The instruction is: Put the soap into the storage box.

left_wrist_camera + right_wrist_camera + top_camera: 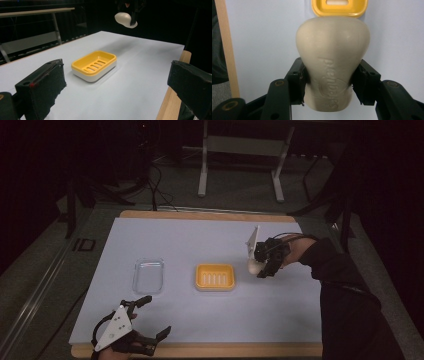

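Soap bar (333,65) clamped between right gripper (332,82) fingers; left gripper (150,317) fingers spread, empty.

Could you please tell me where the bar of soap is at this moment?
The bar of soap is clamped in the right gripper, held above the white table just right of the yellow soap dish in the high view.

Matt cream soap (333,67), glossy yellow plastic dish (94,65), clear plastic lid (149,275), wood-edged table (200,350)
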`<state>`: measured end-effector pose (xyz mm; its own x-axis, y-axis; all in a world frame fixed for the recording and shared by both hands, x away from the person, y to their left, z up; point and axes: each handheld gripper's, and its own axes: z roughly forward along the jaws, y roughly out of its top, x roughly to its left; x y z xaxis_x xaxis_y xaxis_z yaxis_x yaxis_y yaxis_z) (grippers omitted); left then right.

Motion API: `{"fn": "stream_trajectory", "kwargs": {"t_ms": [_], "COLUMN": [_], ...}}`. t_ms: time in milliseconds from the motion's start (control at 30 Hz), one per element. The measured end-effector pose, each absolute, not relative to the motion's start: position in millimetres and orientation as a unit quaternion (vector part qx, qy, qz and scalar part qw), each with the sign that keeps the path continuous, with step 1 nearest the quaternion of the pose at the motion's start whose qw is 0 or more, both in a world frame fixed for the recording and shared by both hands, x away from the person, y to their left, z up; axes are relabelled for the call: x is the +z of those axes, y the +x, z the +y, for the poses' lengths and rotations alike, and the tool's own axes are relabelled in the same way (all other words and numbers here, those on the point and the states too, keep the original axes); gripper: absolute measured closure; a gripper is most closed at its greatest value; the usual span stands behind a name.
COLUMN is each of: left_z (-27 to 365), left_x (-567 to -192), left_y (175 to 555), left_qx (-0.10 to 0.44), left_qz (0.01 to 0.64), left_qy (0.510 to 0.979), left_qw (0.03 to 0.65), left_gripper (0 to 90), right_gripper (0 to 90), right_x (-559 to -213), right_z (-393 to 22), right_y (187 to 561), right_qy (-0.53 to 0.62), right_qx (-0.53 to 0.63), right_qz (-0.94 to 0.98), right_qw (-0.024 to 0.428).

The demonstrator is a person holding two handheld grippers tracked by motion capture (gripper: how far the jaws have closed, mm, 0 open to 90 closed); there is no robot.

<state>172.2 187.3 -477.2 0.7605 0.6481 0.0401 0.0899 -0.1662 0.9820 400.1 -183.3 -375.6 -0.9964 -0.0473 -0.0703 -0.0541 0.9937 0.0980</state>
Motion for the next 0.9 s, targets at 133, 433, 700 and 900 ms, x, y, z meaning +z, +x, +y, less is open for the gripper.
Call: {"fn": "stream_trajectory", "kwargs": {"t_ms": [133,433,700,900], "left_z": [188,187,187,187], "left_x": [-477,-477,-477,-477], "left_y": [172,173,172,173], "left_qx": [0.234,0.234,0.233,0.233], "left_qz": [0.254,0.253,0.252,0.251], "left_qy": [0.728,0.727,0.728,0.728], "left_qw": [0.593,0.593,0.594,0.594], "left_gripper": [1.5,1.5,1.5,1.5], "right_gripper": [49.7,49.7,49.7,49.7], "right_x": [-371,-363,-358,-355], "right_z": [-176,-160,-141,-126], "right_y": [401,406,409,412], "right_qy": [-0.027,-0.034,-0.041,-0.048], "right_qx": [0.051,0.045,0.037,0.044], "right_qz": [0.998,0.997,0.997,0.996], "right_qw": [0.041,0.051,0.053,0.058]}}
